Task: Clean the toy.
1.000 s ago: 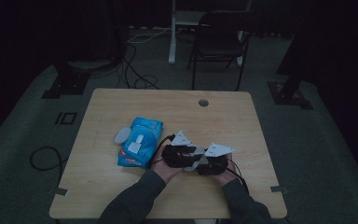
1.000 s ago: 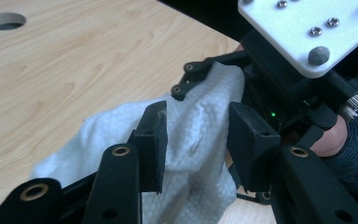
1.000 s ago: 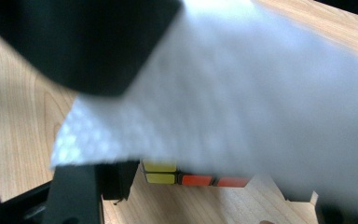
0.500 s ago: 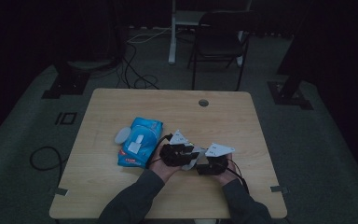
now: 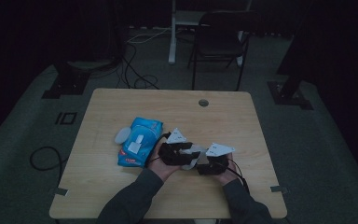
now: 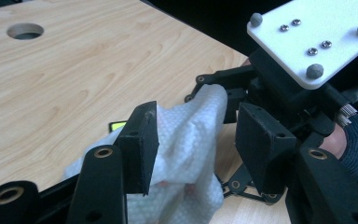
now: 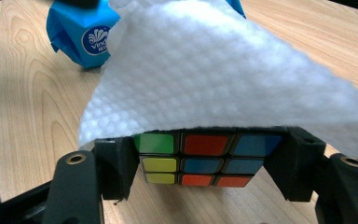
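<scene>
Two grippers met low over the counter (image 5: 121, 196). Right gripper (image 7: 205, 158) clamped a colour-tiled puzzle cube (image 7: 200, 158) between its jaws, one pad pressed to each side. White wipe (image 7: 223, 79) draped over the cube's top, just above those jaws. Left gripper (image 6: 196, 140) had just been opening its jaws; wipe lay between them against one pad, the other pad apart from it. Blue wipes pack (image 7: 81, 28) sat beyond the right jaws.

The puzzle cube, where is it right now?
In the right gripper view the puzzle cube sits clamped between the right tongs, low on the table, with the white wipe draped over its top.
</scene>
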Demonstrator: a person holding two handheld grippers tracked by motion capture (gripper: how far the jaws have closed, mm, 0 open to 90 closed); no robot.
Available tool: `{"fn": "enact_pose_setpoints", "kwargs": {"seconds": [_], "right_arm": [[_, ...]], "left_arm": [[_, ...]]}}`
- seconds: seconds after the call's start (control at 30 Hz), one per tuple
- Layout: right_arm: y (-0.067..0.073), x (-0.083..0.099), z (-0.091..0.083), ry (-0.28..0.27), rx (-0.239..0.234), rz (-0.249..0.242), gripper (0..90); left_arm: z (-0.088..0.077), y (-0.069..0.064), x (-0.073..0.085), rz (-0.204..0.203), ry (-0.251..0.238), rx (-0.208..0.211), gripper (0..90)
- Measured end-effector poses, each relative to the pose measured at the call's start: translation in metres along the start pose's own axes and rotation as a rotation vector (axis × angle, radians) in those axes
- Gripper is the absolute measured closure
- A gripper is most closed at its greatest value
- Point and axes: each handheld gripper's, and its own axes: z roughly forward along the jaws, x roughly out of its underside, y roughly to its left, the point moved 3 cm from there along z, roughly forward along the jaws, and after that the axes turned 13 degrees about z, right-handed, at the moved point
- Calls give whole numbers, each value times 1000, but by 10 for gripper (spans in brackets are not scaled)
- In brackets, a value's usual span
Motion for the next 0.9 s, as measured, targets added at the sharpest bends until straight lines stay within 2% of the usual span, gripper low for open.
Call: {"fn": "enact_pose_setpoints", "kwargs": {"seconds": [0.1, 0.17, 0.27, 0.47, 0.6, 0.77, 0.9], "right_arm": [[-1, 0, -1, -2, 1, 0, 347], [0, 0, -1, -3, 2, 4, 347], [-1, 0, -2, -4, 2, 4, 347], [0, -1, -2, -8, -1, 1, 347], [1, -1, -2, -7, -2, -3, 347], [1, -1, -3, -6, 5, -9, 347], [2, -1, -2, -8, 5, -10, 347]], "left_arm": [[-4, 4, -1, -2, -9, -34, 497], [-6, 9, 0, -2, 5, -71, 494], [-7, 18, 7, -26, 31, -107, 480], [0, 28, 22, -77, 80, -134, 433], [6, 28, 26, -92, 98, -122, 387], [9, 29, 27, -112, 103, -90, 386], [11, 28, 27, -122, 97, -49, 445]]}}
